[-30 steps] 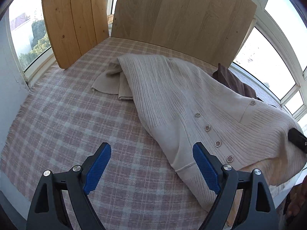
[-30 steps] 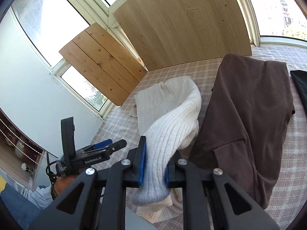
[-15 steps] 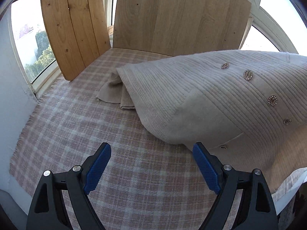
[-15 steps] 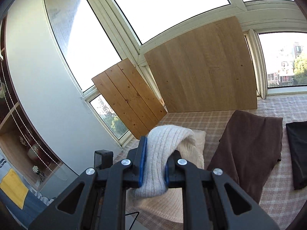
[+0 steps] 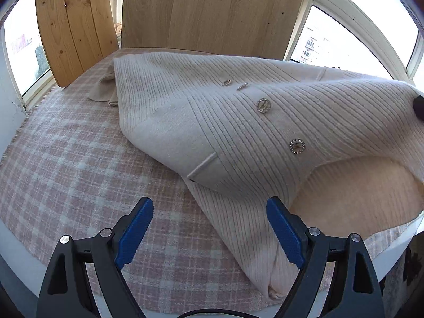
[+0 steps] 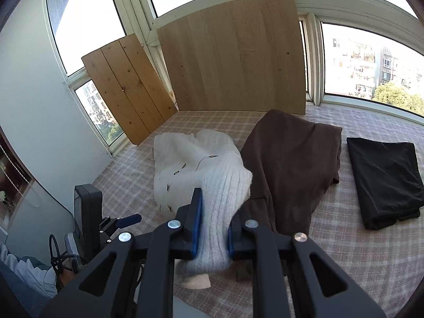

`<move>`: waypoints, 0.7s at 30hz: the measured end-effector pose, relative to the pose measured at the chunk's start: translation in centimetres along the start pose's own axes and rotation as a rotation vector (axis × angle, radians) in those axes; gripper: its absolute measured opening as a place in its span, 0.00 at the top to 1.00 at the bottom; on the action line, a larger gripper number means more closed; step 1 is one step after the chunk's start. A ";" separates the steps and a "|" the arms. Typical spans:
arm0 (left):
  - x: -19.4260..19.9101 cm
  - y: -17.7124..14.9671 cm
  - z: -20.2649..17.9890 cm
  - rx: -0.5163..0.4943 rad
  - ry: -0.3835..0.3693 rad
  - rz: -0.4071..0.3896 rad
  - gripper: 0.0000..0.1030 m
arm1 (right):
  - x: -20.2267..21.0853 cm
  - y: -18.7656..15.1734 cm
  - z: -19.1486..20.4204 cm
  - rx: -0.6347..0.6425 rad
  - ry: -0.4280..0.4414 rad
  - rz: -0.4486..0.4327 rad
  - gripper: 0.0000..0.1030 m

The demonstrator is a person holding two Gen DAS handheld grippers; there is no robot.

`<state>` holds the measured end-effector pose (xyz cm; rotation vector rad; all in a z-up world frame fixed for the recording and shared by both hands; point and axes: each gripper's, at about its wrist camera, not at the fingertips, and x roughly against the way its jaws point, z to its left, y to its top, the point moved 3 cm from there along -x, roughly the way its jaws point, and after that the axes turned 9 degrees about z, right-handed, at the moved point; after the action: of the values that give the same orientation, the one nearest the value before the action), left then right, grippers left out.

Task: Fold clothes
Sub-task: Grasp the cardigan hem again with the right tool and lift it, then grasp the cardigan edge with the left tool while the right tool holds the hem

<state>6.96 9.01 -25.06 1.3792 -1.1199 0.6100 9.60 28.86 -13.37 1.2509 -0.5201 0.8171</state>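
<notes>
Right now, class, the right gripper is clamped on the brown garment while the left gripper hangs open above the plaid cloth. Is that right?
Not quite. The right gripper is clamped on the cream ribbed cardigan, not the brown garment, which lies untouched beside it, as the right wrist view shows. The left gripper does hang open above the plaid cloth.

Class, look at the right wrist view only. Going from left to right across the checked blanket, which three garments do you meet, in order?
Cream ribbed cardigan → brown garment → folded black garment.
</notes>
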 end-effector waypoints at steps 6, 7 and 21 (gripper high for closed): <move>1.2 -6.2 -4.8 0.058 0.056 -0.051 0.16 | -0.3 0.2 -2.1 0.057 0.083 0.017 0.86; 1.3 -6.9 -5.8 0.045 0.067 -0.064 0.16 | -0.4 0.4 -2.2 0.064 0.093 0.020 0.86; -4.0 -3.5 -5.8 0.079 0.199 -0.075 0.81 | 3.9 2.6 0.3 0.136 0.192 -0.030 0.86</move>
<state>9.92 15.05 -29.16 1.3889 -0.8893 0.7265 9.99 29.81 -8.83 1.2855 -0.2941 0.9488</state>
